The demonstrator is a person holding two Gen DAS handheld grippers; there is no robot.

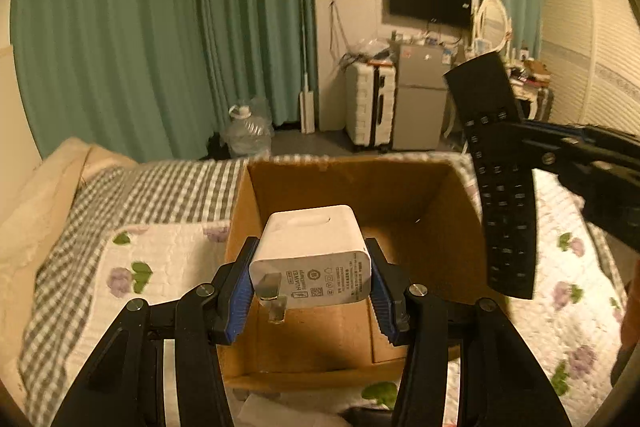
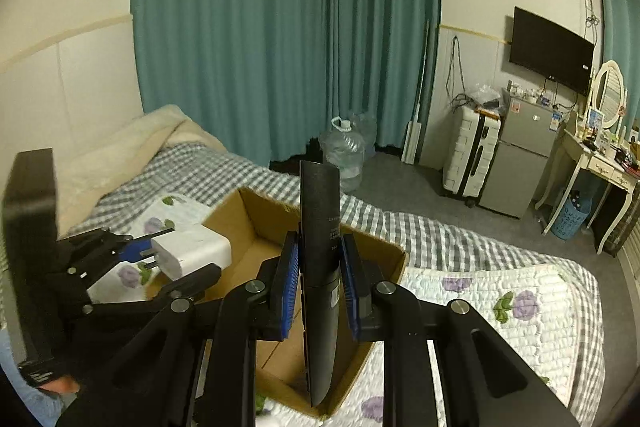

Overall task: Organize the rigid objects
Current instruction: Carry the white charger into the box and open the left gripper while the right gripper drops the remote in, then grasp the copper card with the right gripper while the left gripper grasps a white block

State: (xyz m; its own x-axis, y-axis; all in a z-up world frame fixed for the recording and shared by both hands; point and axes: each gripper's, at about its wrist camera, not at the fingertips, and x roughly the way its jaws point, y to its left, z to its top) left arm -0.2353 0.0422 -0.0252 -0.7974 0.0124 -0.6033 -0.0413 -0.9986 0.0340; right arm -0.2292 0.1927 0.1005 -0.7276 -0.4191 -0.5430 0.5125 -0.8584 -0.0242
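My left gripper (image 1: 310, 273) is shut on a white phone charger (image 1: 312, 251), prongs toward the camera, held above an open cardboard box (image 1: 440, 195) on the bed. My right gripper (image 2: 319, 277) is shut on a black remote control (image 2: 320, 227), held upright over the box's right part (image 2: 384, 247). In the left wrist view the remote (image 1: 500, 167) hangs at the box's right side, clamped by the right gripper (image 1: 532, 143). In the right wrist view the left gripper (image 2: 160, 259) with the charger (image 2: 192, 251) is over the box's left edge.
The box sits on a bed with a floral quilt (image 2: 500, 307) and a grey checked blanket (image 1: 160, 187). Beyond are teal curtains (image 1: 160, 27), a water jug (image 2: 344, 151), a white suitcase (image 2: 472, 155), a small fridge (image 2: 520, 163) and a dressing table (image 2: 592, 163).
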